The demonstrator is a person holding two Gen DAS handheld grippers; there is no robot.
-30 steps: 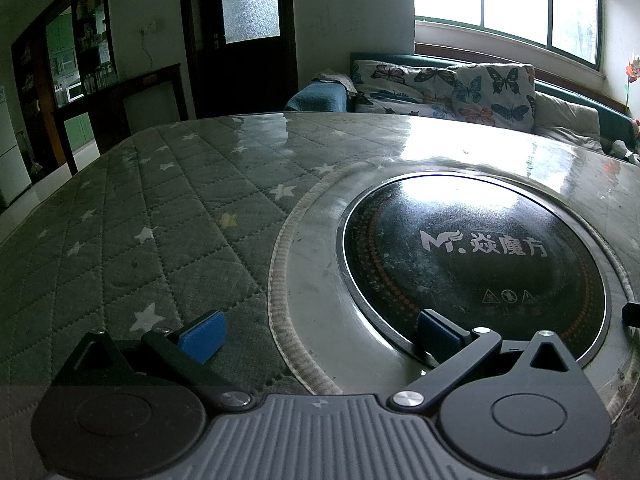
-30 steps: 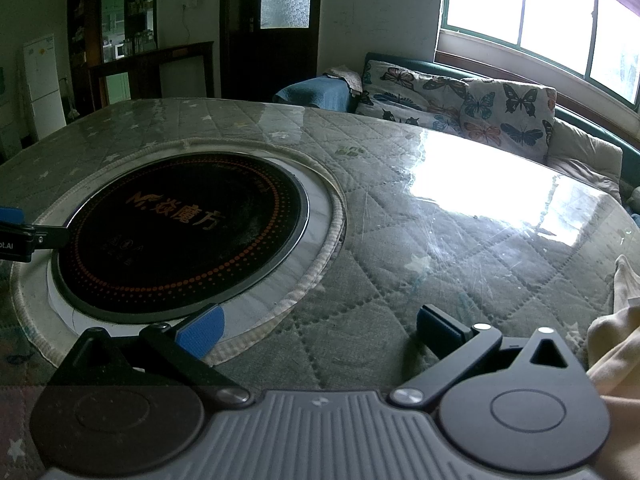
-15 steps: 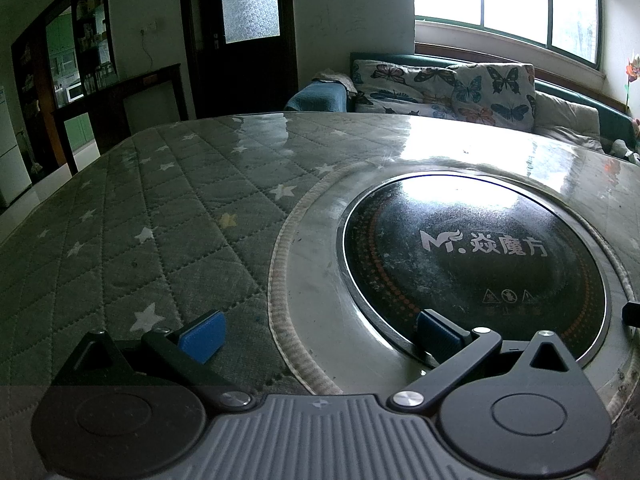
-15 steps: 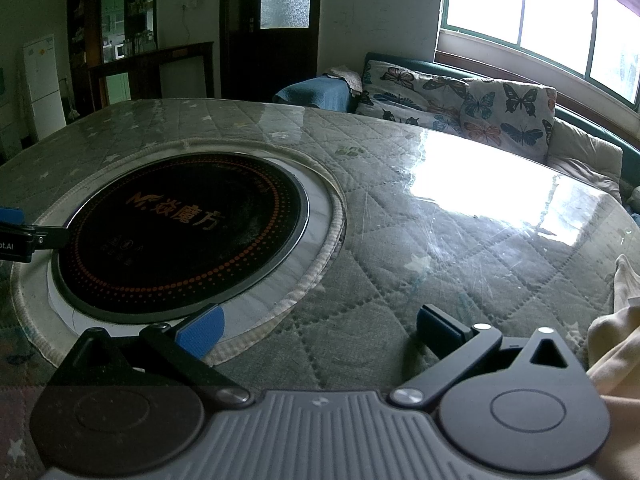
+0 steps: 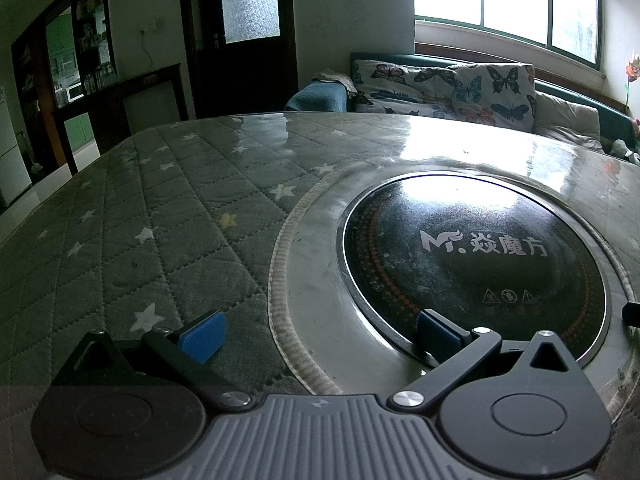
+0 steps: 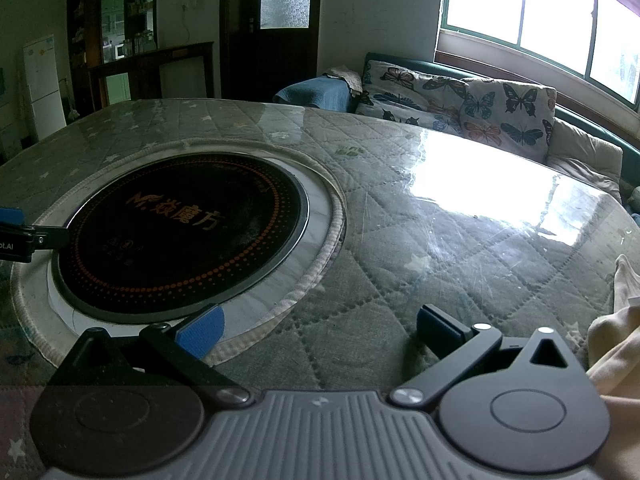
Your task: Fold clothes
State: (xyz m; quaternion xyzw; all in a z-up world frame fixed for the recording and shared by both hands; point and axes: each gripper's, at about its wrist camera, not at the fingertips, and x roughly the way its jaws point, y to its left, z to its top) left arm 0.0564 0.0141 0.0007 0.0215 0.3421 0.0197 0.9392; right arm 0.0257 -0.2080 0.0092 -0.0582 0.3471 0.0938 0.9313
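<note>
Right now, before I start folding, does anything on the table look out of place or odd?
Nothing is spilled or damaged. The only oddity: the cream garment lies bunched at the table's far right edge, only partly in view, not spread flat. Both the left gripper and right gripper are open and empty.

Both wrist cams sit low over the quilted table [image 5: 168, 216], facing the butterfly-cushion sofa [image 5: 452, 88] and window [image 6: 536, 20]. Left view: near the table's left side. Right view: toward its right edge. Shared: the round induction cooktop [image 5: 472, 264] at table centre.
</note>
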